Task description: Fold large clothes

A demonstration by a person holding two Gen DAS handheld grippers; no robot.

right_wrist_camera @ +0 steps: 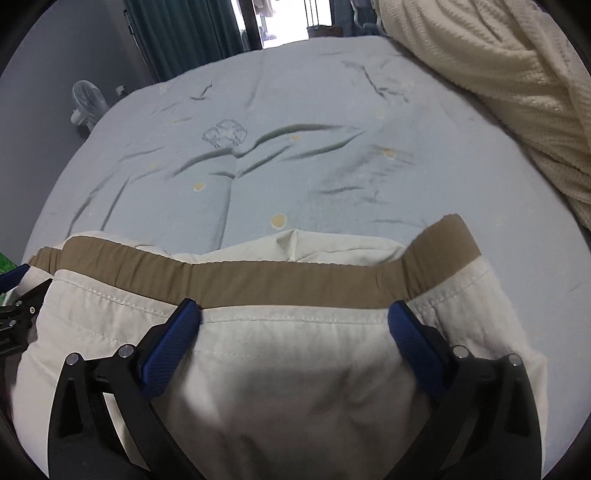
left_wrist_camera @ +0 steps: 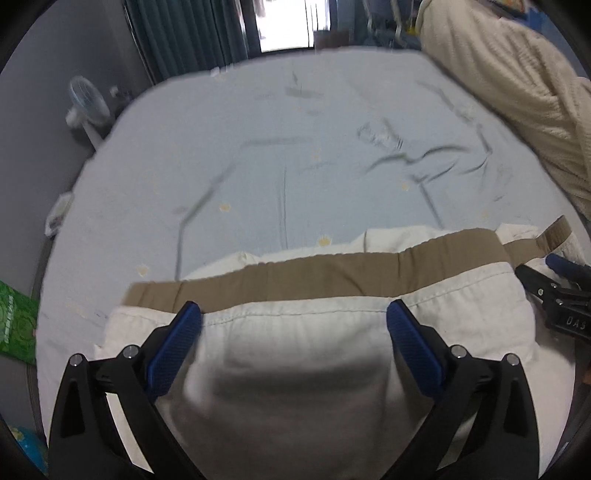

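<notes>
Both spread wide, the left gripper [left_wrist_camera: 293,314] and right gripper [right_wrist_camera: 293,314] hover over the cream trousers [left_wrist_camera: 314,350] — waistband [right_wrist_camera: 288,280] unclamped; next, grasp it.

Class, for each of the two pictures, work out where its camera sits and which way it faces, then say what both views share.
Left wrist: sits on the left gripper, facing forward across the cream garment and bed; its own open fingers show, plus the right gripper at the right edge.
Right wrist: sits on the right gripper, same heading; its open fingers show, with the left gripper at the left edge.
Shared: the tan waistband, cream blanket, fan and curtains.
</notes>
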